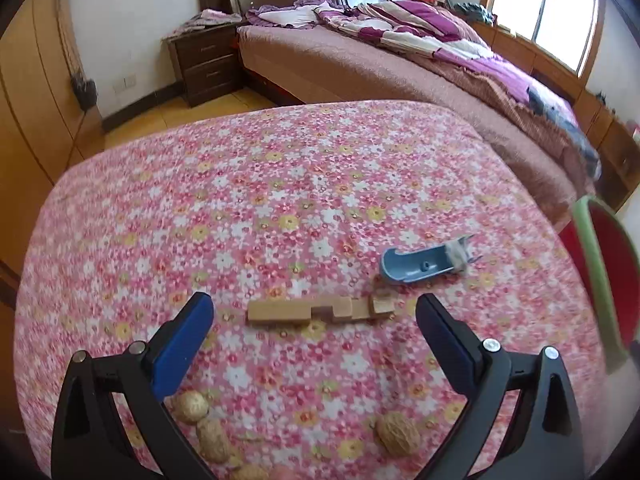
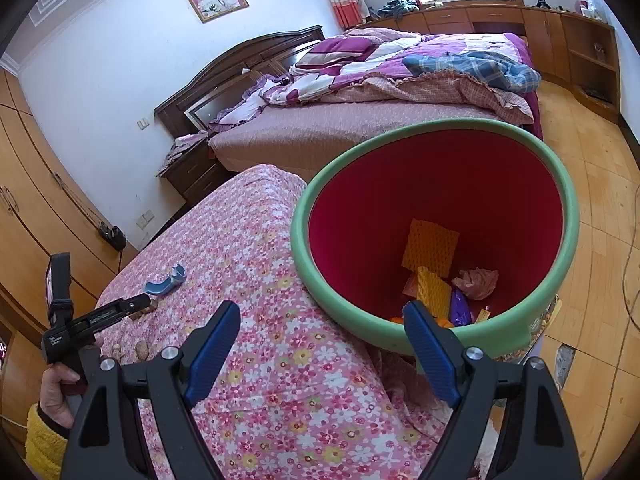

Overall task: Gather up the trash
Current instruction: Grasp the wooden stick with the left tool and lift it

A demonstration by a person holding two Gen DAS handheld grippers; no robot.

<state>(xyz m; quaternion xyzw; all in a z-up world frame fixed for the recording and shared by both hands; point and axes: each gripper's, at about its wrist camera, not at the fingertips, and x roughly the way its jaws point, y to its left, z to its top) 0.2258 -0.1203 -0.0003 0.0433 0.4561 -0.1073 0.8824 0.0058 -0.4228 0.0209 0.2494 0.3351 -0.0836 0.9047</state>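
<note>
My left gripper (image 1: 314, 312) is open and empty, hovering just above a notched wooden block (image 1: 316, 311) that lies between its fingers on the floral cloth. A blue plastic piece (image 1: 424, 263) lies just beyond it, also in the right wrist view (image 2: 166, 282). Walnuts (image 1: 398, 434) lie near the camera. My right gripper (image 2: 322, 322) is open and empty at the near rim of a red bin with a green rim (image 2: 440, 136). The bin holds orange waffle sheets (image 2: 430, 252), crumpled pink paper (image 2: 478, 282) and a purple wrapper. The left gripper (image 2: 140, 306) shows over the block.
The table (image 1: 280, 200) wears a pink floral cloth. A bed (image 1: 380, 60) with purple bedding stands behind it, with a dark nightstand (image 1: 204, 64) beside it. Wooden wardrobes line the left wall. The bin's edge (image 1: 592, 264) shows at the right of the left wrist view.
</note>
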